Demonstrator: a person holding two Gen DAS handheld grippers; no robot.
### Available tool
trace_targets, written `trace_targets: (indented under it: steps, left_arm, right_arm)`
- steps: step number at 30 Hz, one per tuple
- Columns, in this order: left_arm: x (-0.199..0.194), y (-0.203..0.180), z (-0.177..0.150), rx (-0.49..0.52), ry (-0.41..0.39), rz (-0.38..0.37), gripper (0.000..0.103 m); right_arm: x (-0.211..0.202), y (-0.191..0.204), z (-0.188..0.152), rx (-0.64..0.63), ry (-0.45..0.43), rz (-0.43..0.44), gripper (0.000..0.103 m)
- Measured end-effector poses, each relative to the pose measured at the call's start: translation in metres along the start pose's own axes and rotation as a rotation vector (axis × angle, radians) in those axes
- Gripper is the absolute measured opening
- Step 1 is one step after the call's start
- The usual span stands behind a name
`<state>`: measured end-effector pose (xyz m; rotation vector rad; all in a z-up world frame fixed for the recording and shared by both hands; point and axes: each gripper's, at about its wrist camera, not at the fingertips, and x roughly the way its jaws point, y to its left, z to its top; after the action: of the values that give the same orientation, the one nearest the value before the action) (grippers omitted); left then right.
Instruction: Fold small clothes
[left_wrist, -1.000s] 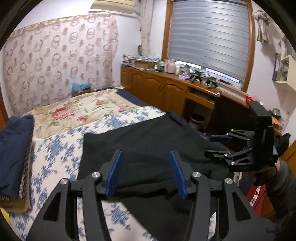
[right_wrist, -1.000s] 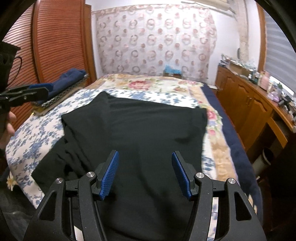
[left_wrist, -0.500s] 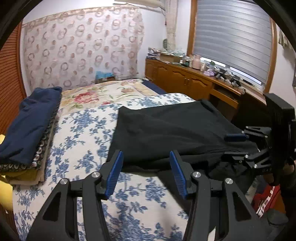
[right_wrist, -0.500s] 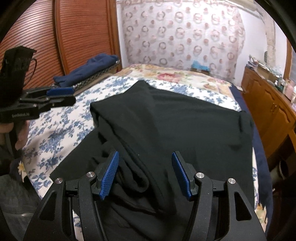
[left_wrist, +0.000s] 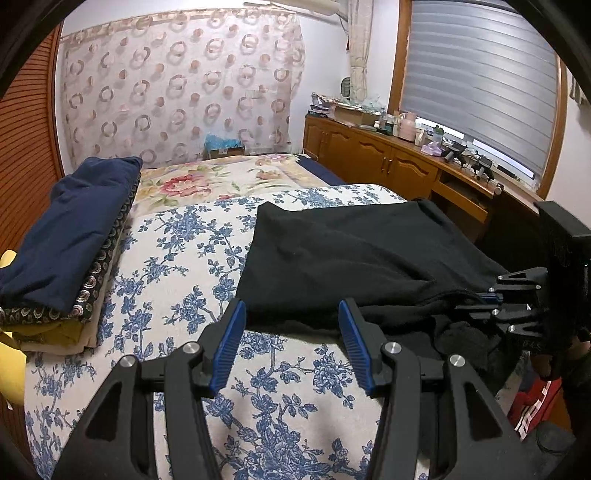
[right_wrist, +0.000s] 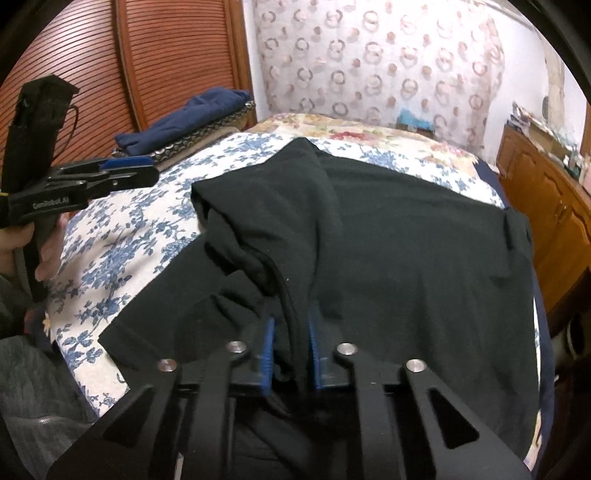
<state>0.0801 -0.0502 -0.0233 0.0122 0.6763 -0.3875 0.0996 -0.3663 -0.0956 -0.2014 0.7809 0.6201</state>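
Just clenched: right gripper (right_wrist: 290, 354) jaws, pinching bunched near edge of black knit garment (right_wrist: 406, 258); left gripper (left_wrist: 291, 345) jaws released over floral bedspread (left_wrist: 177, 280); garment's long axis crosswise on bed.

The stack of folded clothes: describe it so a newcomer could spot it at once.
Start from the bed with the blue-flowered sheet and look along its edge by the slatted wooden doors. The stack of folded clothes sits there, apart from the spread black garment; only it is a neat pile, topped in navy.

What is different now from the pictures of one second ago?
The right claw has just closed and now pinches a bunched fold of the black fabric garment, which lay between its open jaws before. The left claw stays half open with nothing gripped, now over the blue-flowered bedspread. The folded clothes pile is unchanged.
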Motion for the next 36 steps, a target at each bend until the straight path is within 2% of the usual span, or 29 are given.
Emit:
trace_targets:
  steps: [2,11,13,17,19,21,22,23,27,29,34,36]
  left_arm:
    - [-0.001,-0.001,0.000,0.002,0.002,0.001,0.052]
    - [-0.002,0.000,-0.002,-0.005,-0.003,-0.001,0.052]
    - [-0.004,-0.001,-0.002,-0.003,-0.006,-0.005,0.052]
    - [-0.005,-0.008,0.000,0.003,-0.011,-0.012,0.052]
    - [-0.006,-0.011,0.000,0.005,-0.014,-0.015,0.052]
    - [-0.006,-0.012,0.001,0.007,-0.017,-0.018,0.052]
    - [-0.007,-0.013,0.001,0.007,-0.017,-0.020,0.052]
    - [-0.007,-0.015,0.002,0.008,-0.018,-0.021,0.052]
    - [-0.008,-0.019,0.003,0.013,-0.025,-0.024,0.052]
    - [-0.008,-0.021,0.004,0.017,-0.026,-0.025,0.052]
    - [-0.010,-0.025,0.004,0.019,-0.038,-0.029,0.052]
    - [-0.010,-0.025,0.005,0.021,-0.039,-0.030,0.052]
  right_arm:
    - [-0.009,0.001,0.004,0.003,-0.040,0.013,0.007]
    - [-0.077,-0.007,0.032,0.023,-0.237,0.027,0.005]
    - [-0.091,-0.012,0.033,0.033,-0.256,0.016,0.005]
    - [-0.121,-0.031,0.026,0.063,-0.279,-0.069,0.005]
    - [-0.128,-0.045,0.018,0.093,-0.272,-0.112,0.005]
    - [-0.128,-0.066,0.006,0.140,-0.225,-0.141,0.006]
    - [-0.122,-0.074,-0.001,0.152,-0.179,-0.142,0.010]
    - [-0.113,-0.083,-0.011,0.169,-0.128,-0.183,0.018]
    - [-0.100,-0.097,-0.031,0.184,-0.047,-0.221,0.034]
    - [-0.099,-0.098,-0.032,0.183,-0.057,-0.240,0.047]
    - [-0.093,-0.085,-0.015,0.146,-0.105,-0.209,0.056]
    - [-0.079,-0.073,-0.003,0.111,-0.110,-0.167,0.059]
